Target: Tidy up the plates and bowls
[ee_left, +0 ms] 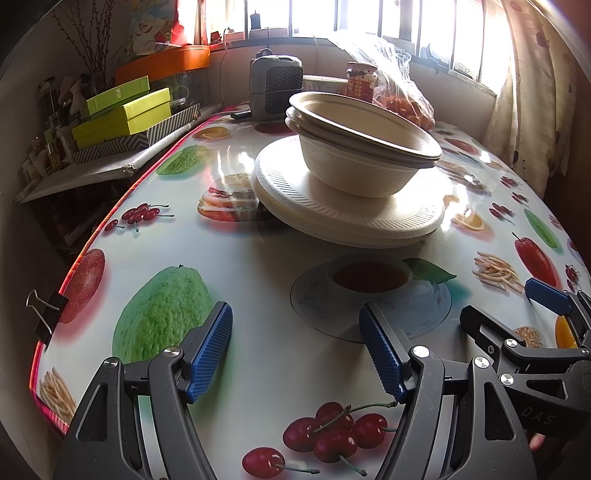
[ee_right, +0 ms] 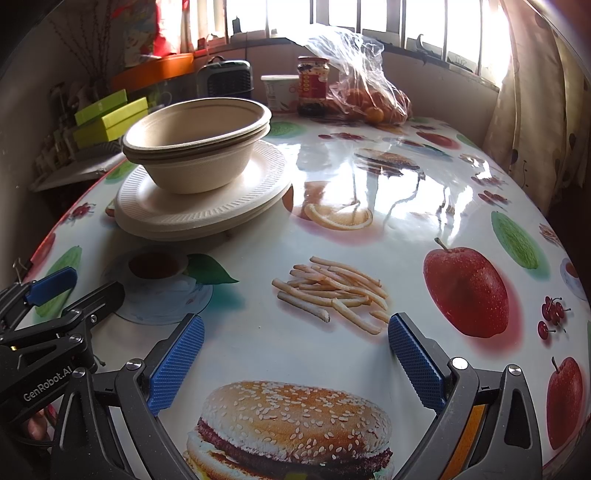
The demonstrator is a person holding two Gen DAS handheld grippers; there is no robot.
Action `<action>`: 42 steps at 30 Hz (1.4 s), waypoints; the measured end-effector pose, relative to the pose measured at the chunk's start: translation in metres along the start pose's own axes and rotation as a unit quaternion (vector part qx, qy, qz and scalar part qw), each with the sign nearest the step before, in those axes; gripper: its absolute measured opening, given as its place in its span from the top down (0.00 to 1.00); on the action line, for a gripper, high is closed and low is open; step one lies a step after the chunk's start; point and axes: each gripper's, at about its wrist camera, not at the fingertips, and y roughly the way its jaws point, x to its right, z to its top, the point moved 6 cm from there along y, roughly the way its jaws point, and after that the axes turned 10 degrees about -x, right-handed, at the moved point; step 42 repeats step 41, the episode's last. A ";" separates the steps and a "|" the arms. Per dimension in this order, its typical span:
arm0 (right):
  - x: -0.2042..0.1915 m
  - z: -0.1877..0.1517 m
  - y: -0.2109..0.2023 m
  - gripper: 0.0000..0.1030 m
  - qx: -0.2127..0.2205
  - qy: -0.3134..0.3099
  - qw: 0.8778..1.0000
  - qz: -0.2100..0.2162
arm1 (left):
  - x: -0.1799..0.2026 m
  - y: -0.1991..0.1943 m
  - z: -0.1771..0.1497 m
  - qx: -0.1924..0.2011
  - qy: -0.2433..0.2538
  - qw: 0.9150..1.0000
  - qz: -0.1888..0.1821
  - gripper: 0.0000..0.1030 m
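Left wrist view showed both the left gripper (ee_left: 295, 350) and right gripper (ee_right: 295, 363) released, empty; nested bowls (ee_left: 364, 147) sat on stacked plates (ee_left: 332, 206).

The bowls (ee_left: 354, 147) hide the plates' (ee_left: 332, 210) middle; shelf clutter (ee_left: 48, 147) too small to identify.

Daylight pours in from the barred window (ee_left: 369, 18) behind the table (ee_left: 280, 332), so strong that the panes are blown out to white in both views. The curtain (ee_right: 535, 110) right of the window glows. Glare streaks the glossy tabletop just below the window side, washing out the printed pattern there. The room left of the window lies dim. The bowls (ee_right: 199, 147) cast soft shadows toward the camera. Focus is sharp near the centre; fisheye bending curves the table edge, and dark corners with slight colour fringing ring each picture.
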 end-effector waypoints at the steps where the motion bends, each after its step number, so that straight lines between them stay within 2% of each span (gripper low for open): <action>1: 0.000 0.000 0.000 0.02 0.000 0.000 1.000 0.000 | 0.000 0.000 0.000 0.000 0.000 1.000 0.000 0.30; 42: 0.000 0.000 0.001 0.02 0.001 0.000 1.000 0.000 | 0.000 0.001 -0.001 -0.005 -0.001 1.000 0.000 0.30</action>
